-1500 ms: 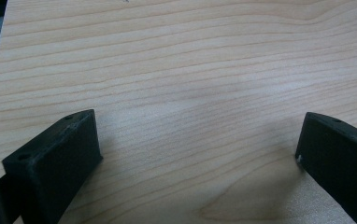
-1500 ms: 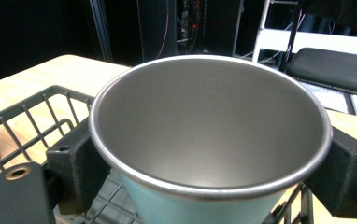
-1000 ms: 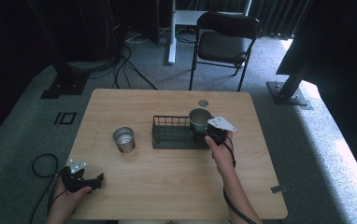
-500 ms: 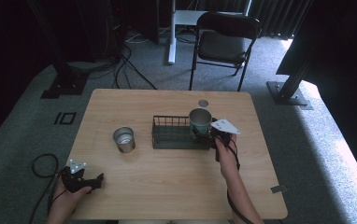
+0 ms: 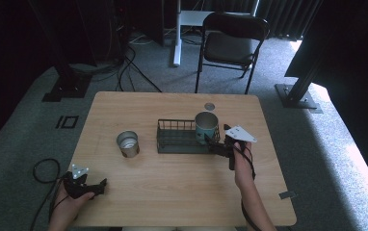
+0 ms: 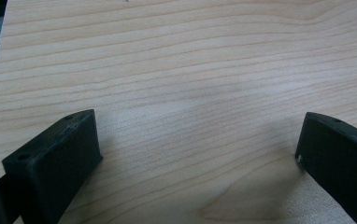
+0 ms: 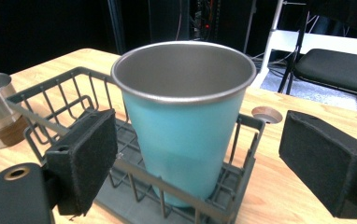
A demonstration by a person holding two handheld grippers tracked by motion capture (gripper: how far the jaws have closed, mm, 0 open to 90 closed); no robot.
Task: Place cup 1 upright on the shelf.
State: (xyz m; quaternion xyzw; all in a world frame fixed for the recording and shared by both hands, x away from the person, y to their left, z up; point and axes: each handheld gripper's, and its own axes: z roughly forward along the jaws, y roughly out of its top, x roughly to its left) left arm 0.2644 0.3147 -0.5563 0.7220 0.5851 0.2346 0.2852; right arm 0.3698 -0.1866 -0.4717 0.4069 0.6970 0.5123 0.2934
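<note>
- The teal cup (image 7: 183,121) stood upright at the right end of the wire rack (image 5: 175,139), inside its walls, near the middle of the table (image 5: 172,192).
- The right gripper (image 5: 214,144) sat just off the rack's right end, jaws spread wide and empty; in the right gripper view the pads (image 7: 85,156) flanked the cup without touching it.
- The left gripper (image 5: 93,186) rested at the table's near-left corner, jaws wide apart with nothing between them, over bare wood.
- Judged step: the cup appeared set in the rack and free of the grip; either a release just completed or a grasp about to be made. The pictures alone do not settle which.
- A next move calls for a straight pull back along the jaw line, or a squeeze on the cup wall above the rack rim.
- The rack's right end wire stood between the jaws and the cup's foot; a low approach risked snagging it.
- A steel cup (image 5: 127,143) stood well apart to the left of the rack.
- Open wood lay on the near side and to the right for retreat.
</note>
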